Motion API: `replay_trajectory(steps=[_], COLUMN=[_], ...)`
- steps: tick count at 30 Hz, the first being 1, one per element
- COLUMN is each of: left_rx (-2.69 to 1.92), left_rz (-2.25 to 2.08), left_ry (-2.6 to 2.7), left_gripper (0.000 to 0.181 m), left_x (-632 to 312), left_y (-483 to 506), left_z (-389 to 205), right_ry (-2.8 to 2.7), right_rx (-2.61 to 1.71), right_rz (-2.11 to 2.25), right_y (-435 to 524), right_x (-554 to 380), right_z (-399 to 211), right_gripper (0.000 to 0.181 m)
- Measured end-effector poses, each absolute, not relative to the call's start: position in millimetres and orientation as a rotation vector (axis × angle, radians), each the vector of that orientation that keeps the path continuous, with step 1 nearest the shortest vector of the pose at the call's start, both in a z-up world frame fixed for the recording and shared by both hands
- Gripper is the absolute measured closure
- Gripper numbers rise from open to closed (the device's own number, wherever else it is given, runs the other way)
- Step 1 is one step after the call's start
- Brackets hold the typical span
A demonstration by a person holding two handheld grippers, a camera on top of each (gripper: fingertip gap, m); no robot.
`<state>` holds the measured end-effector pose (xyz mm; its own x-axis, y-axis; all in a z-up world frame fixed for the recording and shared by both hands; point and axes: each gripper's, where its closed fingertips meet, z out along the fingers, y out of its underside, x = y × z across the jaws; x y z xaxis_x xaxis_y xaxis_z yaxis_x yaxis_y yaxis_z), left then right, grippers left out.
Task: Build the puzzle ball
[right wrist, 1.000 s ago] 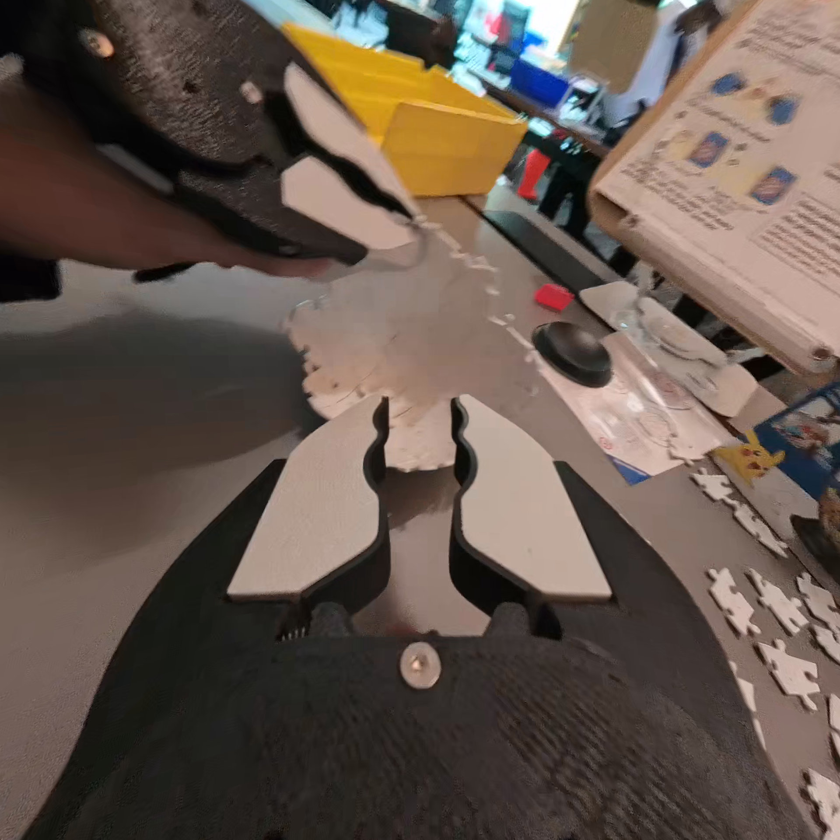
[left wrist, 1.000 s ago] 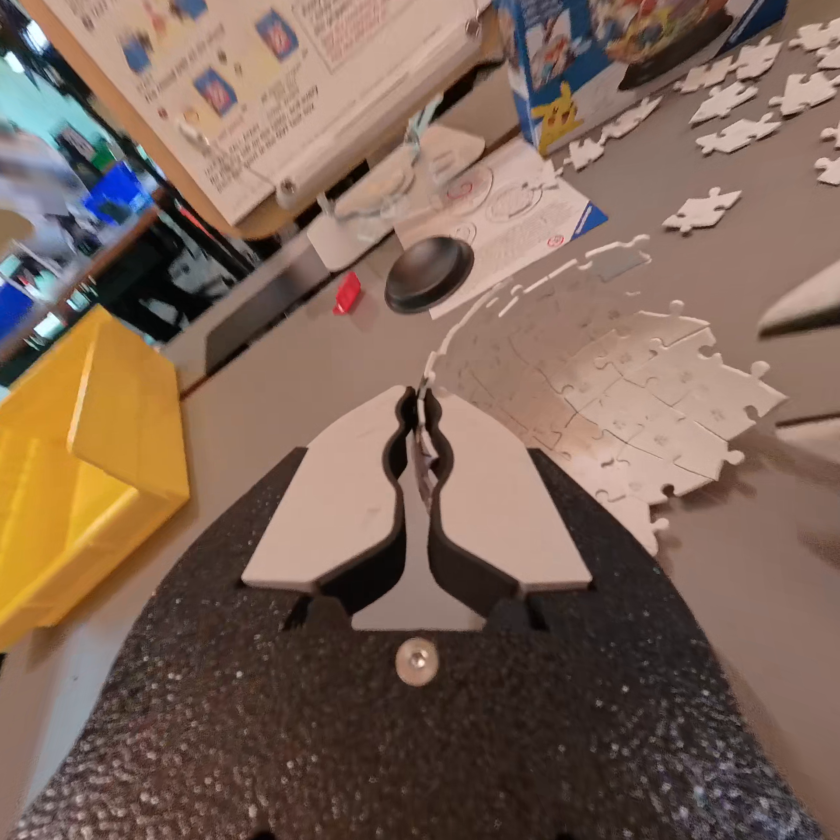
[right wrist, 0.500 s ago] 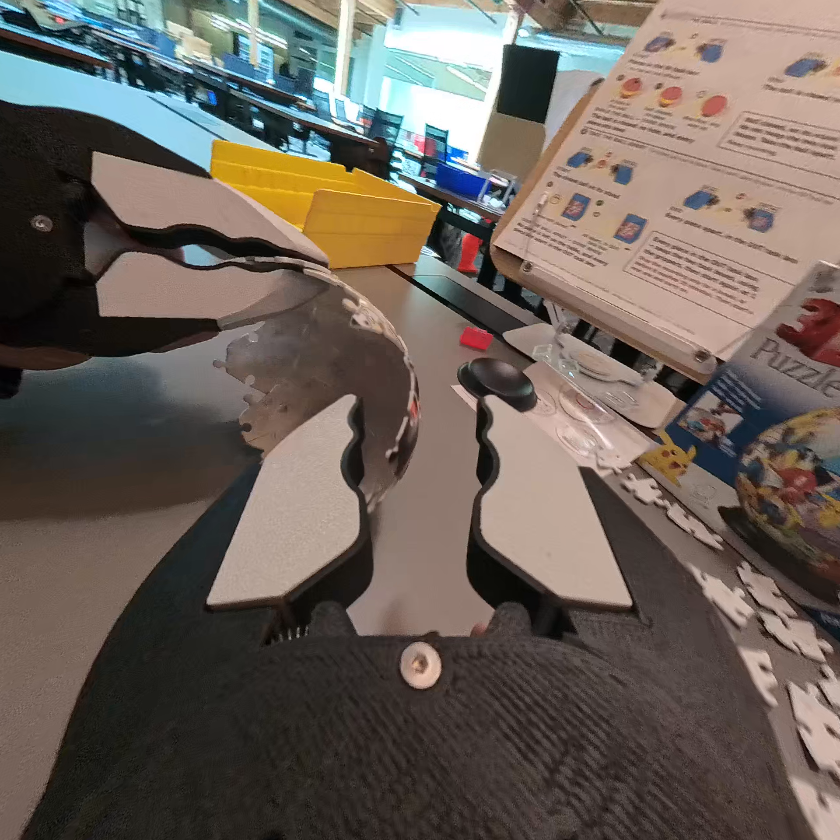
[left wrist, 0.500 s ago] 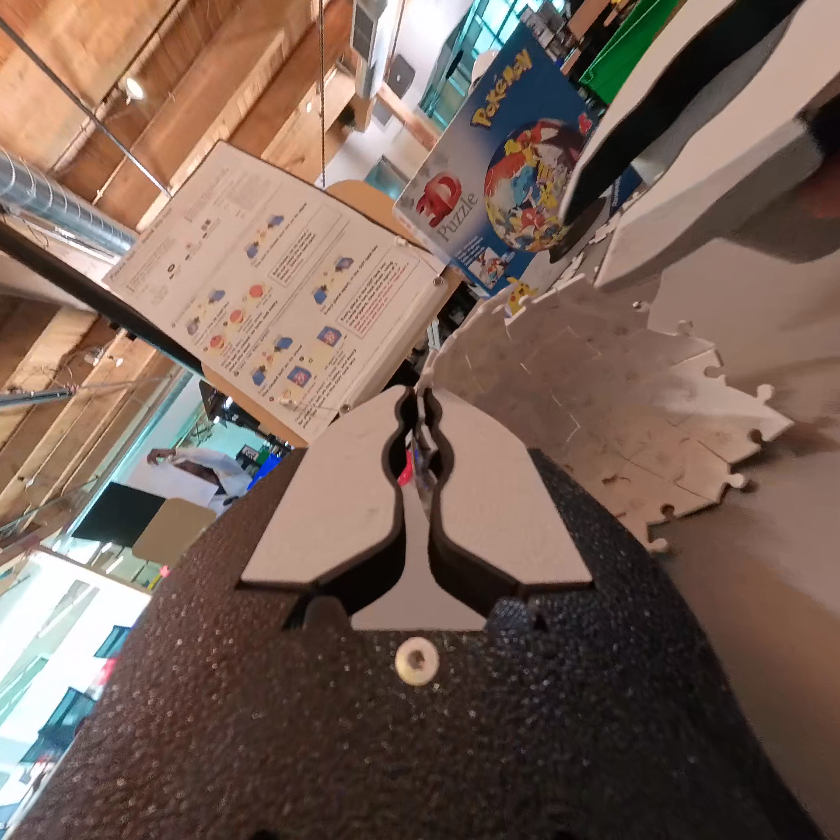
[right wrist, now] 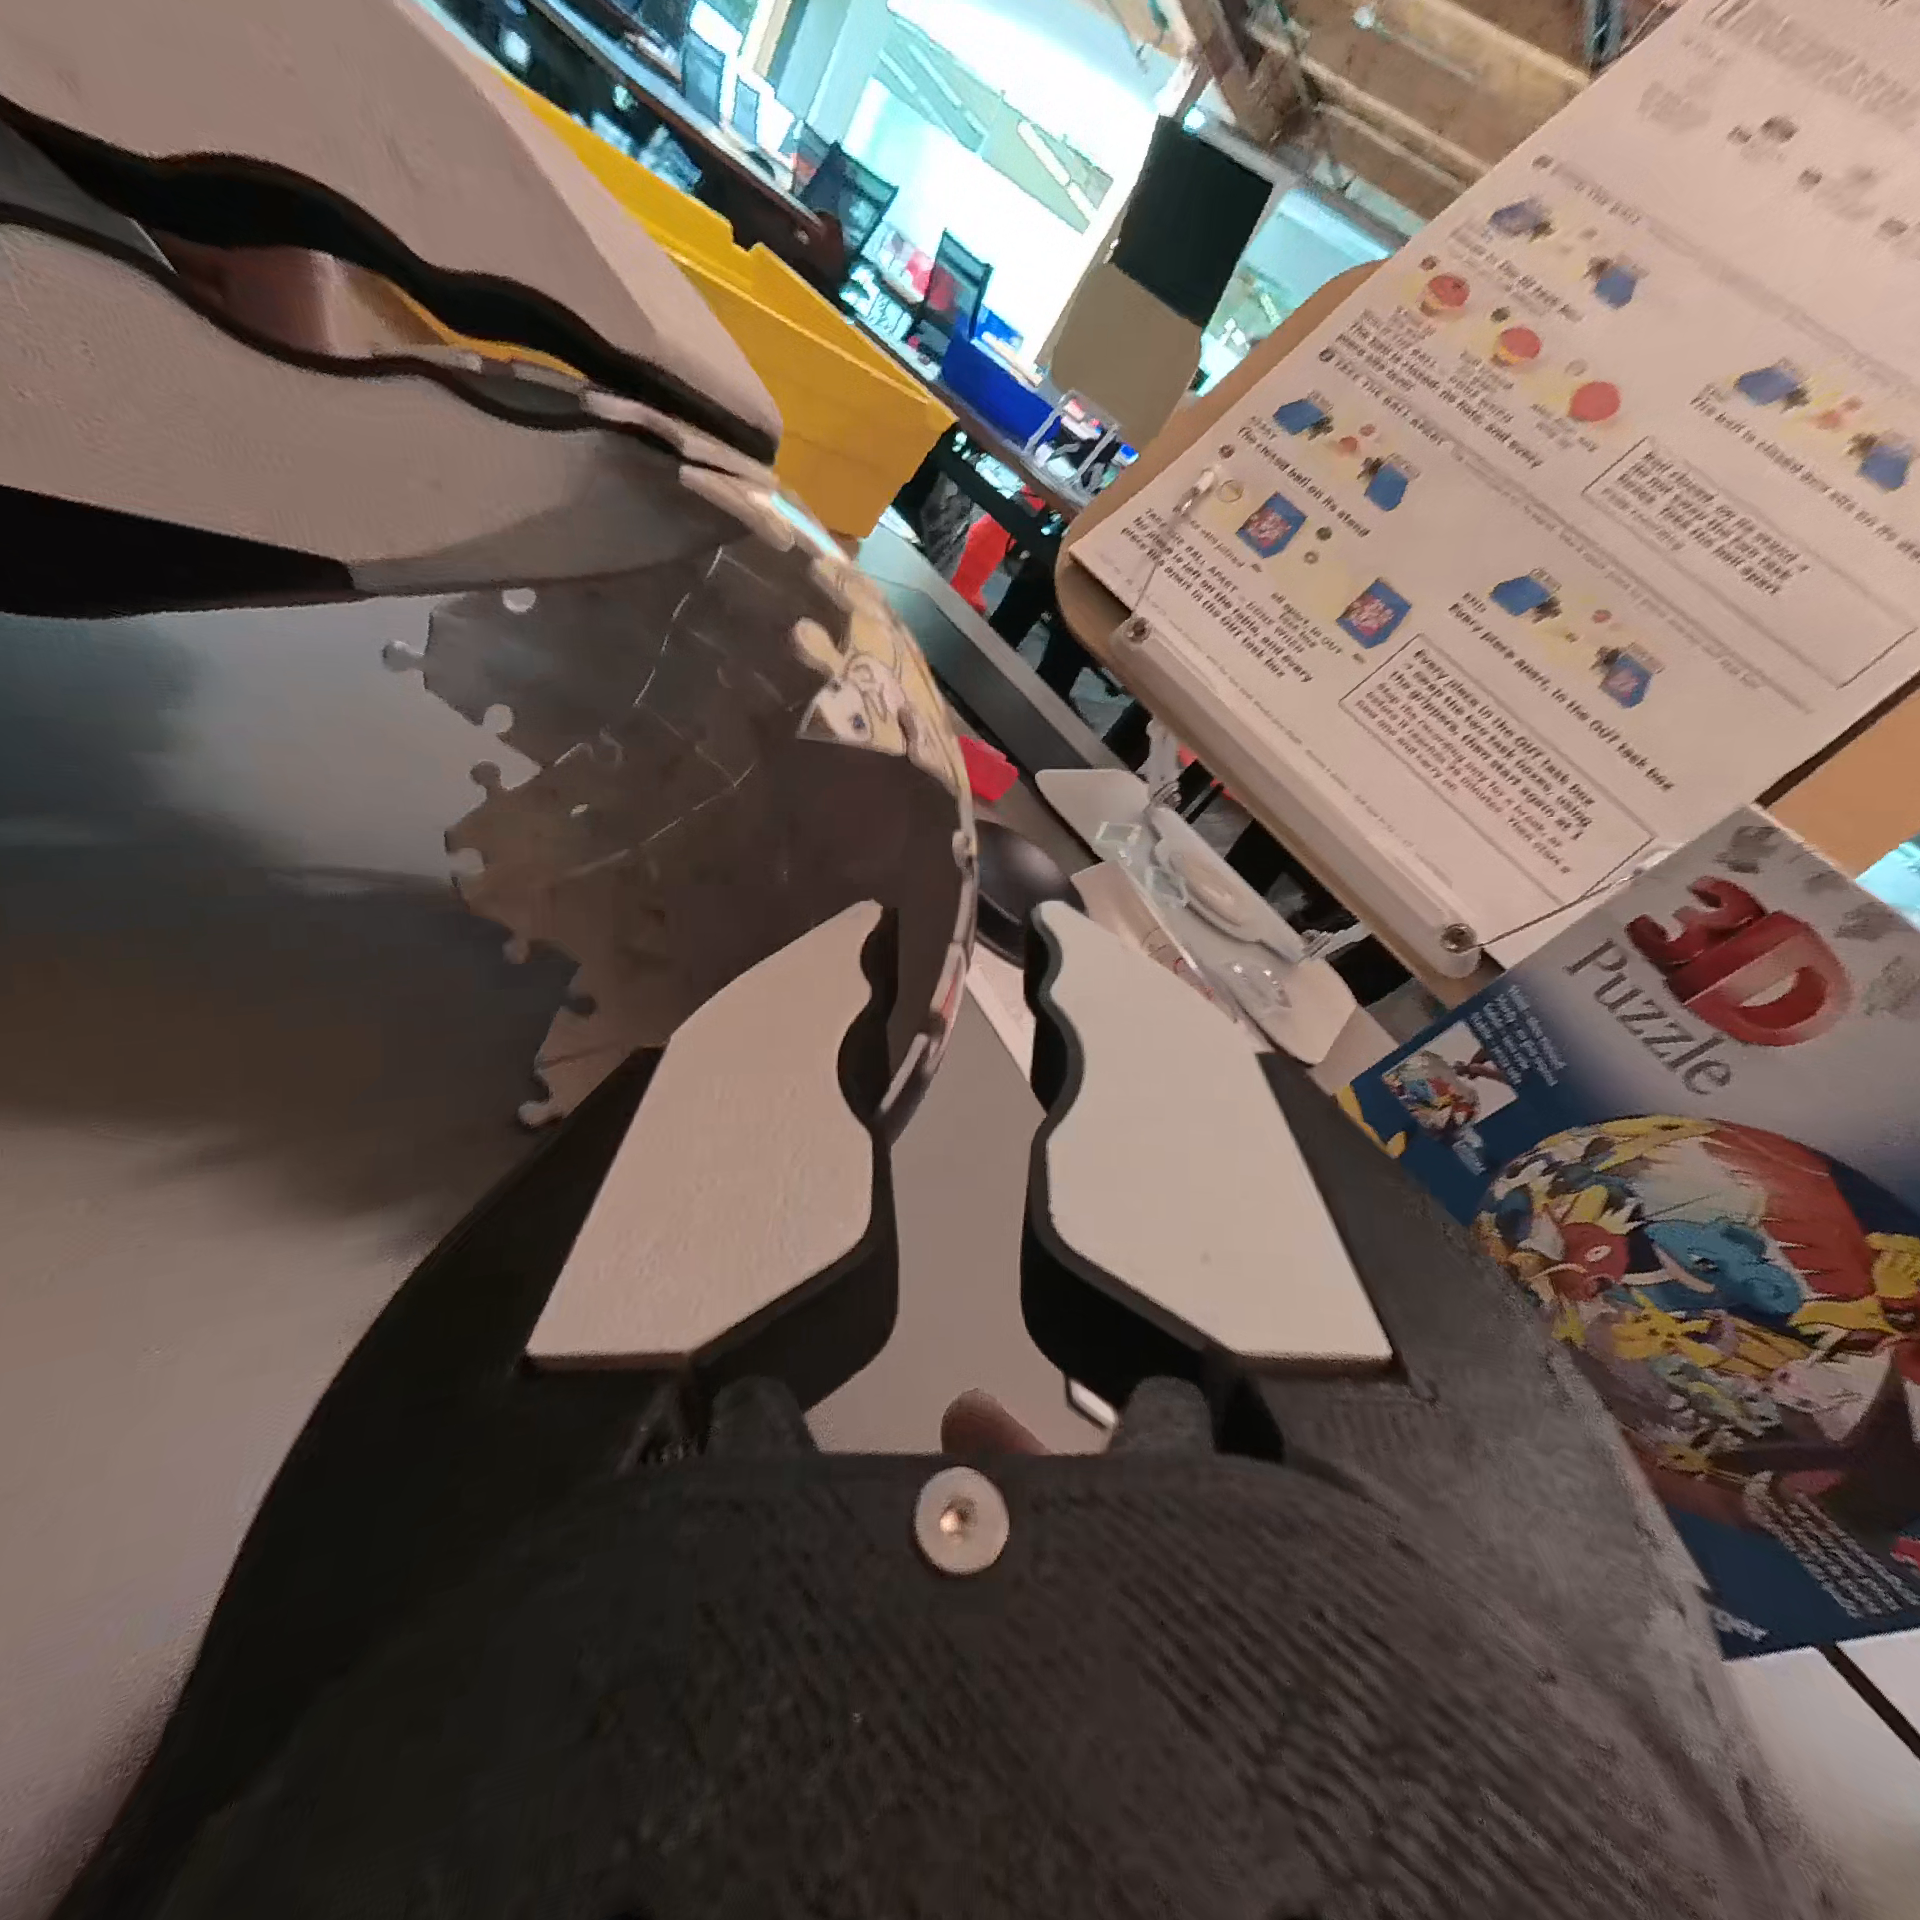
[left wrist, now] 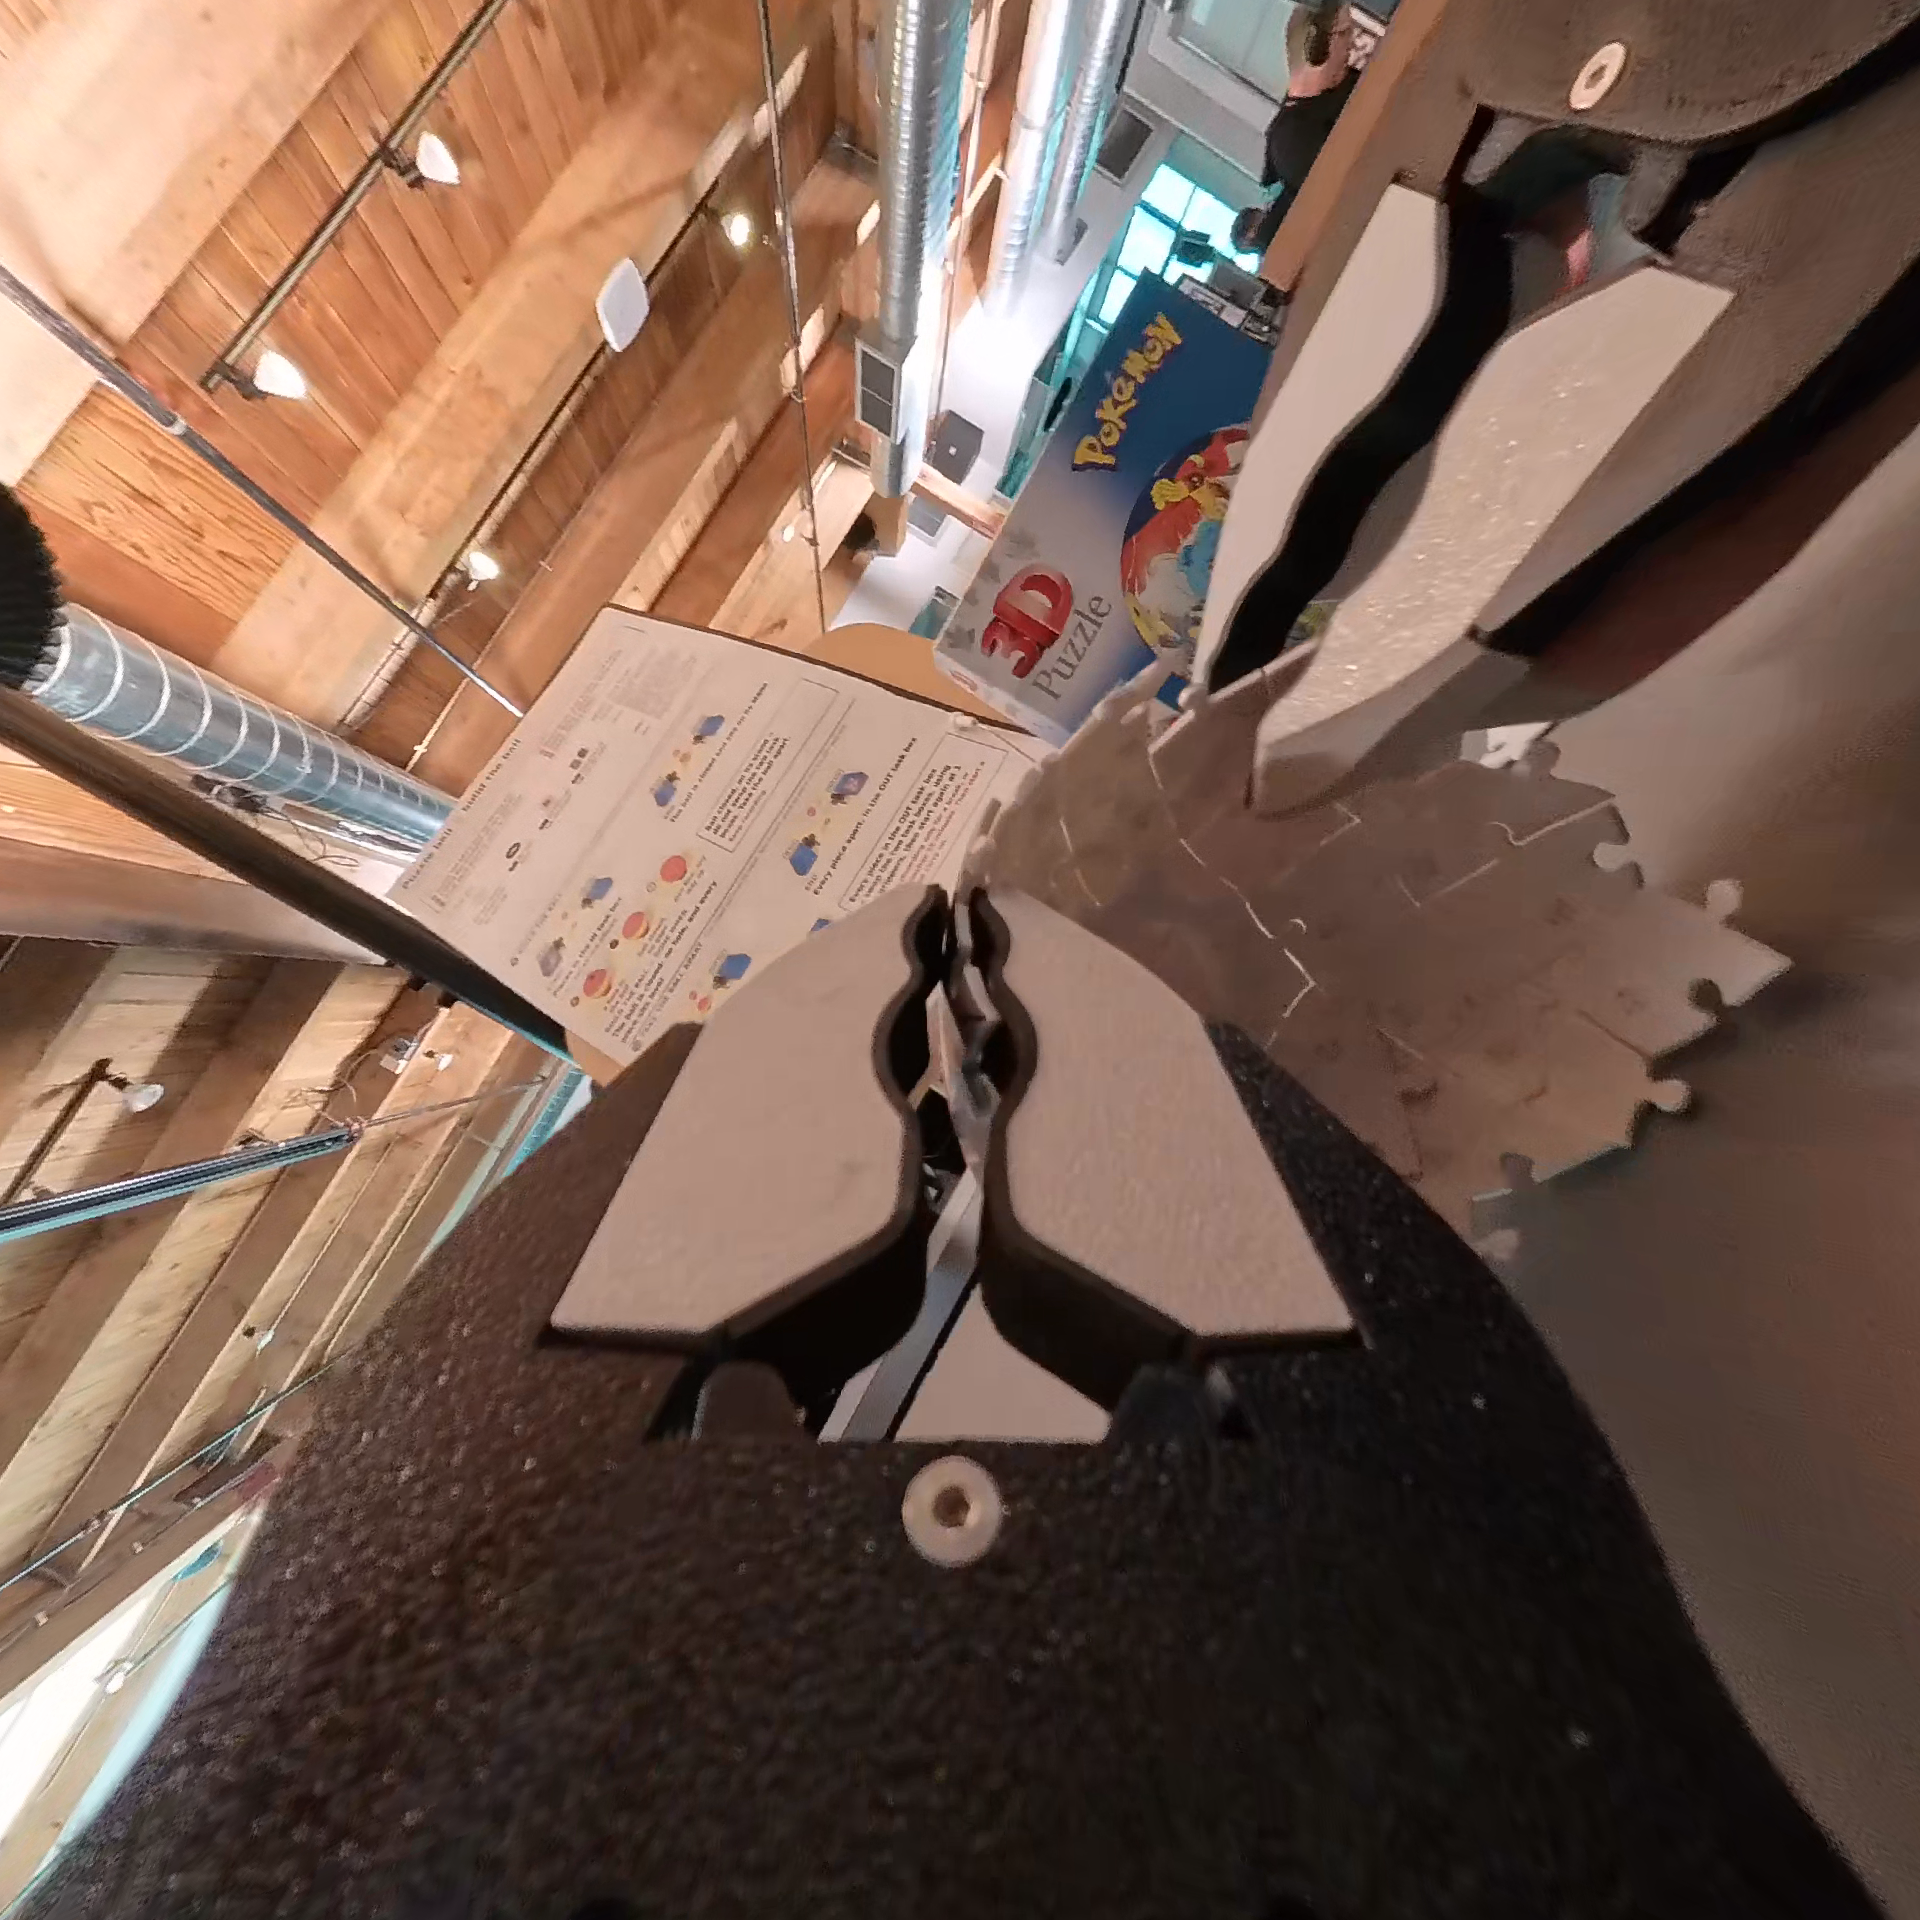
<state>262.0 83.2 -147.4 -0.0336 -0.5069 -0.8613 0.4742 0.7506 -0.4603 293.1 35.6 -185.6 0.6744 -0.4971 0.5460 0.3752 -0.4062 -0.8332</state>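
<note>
The half-built puzzle ball, a curved shell of joined pieces, is held up off the grey surface, probably so its lower rim is free for the other tool to reach. The left hand-held gripper is tipped steeply upward and clamped on the shell's top edge. The right hand-held gripper lies low and near-level with its fingers apart, straddling the shell's lower edge without pinching it.
</note>
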Motion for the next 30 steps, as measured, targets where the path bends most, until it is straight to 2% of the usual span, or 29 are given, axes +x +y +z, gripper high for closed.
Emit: replay_trajectory(steps=[5, 17, 20, 26, 30], left_rx=[-0.050, -0.094, -0.071, 0.010, -0.002], left_rz=[-0.787, -0.690, -0.673, -0.551, -0.555], left_ry=[1.420, 1.339, 1.288, 1.279, 1.284], left_gripper=[0.177, 0.175, 0.176, 0.176, 0.177], left_x=[266, 269, 265, 265, 264], left_y=[82, 94, 93, 91, 91], left_z=[-153, -145, -139, -145, -145], right_ry=[0.097, 0.120, 0.069, -0.042, 0.087], right_rx=[-1.753, -1.745, -1.737, -1.939, -1.856], right_rz=[-0.985, -1.079, -1.043, -1.020, -1.044], right_y=[37, 22, 28, 47, 39], right_x=[295, 283, 258, 226, 233], right_z=[-192, -184, -184, -220, -205], right_gripper=[0.164, 0.155, 0.162, 0.159, 0.157])
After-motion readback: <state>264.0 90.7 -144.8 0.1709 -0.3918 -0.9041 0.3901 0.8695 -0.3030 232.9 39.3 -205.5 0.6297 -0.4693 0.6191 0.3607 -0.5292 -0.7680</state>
